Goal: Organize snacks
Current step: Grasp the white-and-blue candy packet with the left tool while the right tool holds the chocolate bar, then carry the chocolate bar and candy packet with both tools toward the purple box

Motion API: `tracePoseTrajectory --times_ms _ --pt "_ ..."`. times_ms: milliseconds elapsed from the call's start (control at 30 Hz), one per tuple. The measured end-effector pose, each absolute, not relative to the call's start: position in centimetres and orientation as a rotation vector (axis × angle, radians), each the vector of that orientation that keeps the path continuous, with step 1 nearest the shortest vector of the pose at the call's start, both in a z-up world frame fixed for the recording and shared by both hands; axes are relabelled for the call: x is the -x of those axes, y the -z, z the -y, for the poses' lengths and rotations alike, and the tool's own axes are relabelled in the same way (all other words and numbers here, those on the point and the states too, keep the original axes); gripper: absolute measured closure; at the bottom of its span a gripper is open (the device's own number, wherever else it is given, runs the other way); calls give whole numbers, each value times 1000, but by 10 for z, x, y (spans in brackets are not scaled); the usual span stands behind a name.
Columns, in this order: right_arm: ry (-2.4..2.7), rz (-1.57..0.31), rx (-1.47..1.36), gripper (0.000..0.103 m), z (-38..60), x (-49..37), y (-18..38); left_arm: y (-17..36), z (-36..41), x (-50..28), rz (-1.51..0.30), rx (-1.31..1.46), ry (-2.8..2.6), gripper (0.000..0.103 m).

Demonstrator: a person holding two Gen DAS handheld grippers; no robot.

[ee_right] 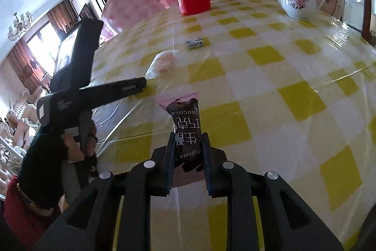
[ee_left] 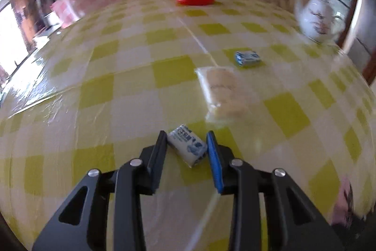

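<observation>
The left gripper (ee_left: 186, 147) is gripping a small blue-and-white candy (ee_left: 187, 148), its jaws clamped on it at the 6 o'clock edge of the checked worktop (ee_left: 117, 91). The right gripper (ee_right: 189, 149) is pinching a chocolate bar (ee_right: 186, 124) in closed jaws. A clear packet (ee_left: 222, 91) and another candy (ee_left: 248, 57) are lying toward 1 o'clock.

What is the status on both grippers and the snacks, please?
Left gripper shut on blue-white candy. Right gripper shut on chocolate bar. Clear cookie bag ahead; nothing blocking.
</observation>
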State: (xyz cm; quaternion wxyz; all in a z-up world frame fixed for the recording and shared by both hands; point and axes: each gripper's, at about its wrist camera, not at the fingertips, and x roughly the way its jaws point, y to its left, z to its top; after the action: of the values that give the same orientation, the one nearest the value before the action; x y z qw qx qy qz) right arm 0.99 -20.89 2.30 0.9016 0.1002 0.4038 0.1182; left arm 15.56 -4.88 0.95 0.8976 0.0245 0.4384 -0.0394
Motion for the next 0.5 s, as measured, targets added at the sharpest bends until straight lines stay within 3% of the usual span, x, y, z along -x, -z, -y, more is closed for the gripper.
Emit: tracePoseTrajectory --times_ms 500 --pt "-230 -815 -262 82 224 -6 -24 -21 14 -81 -860 17 108 68"
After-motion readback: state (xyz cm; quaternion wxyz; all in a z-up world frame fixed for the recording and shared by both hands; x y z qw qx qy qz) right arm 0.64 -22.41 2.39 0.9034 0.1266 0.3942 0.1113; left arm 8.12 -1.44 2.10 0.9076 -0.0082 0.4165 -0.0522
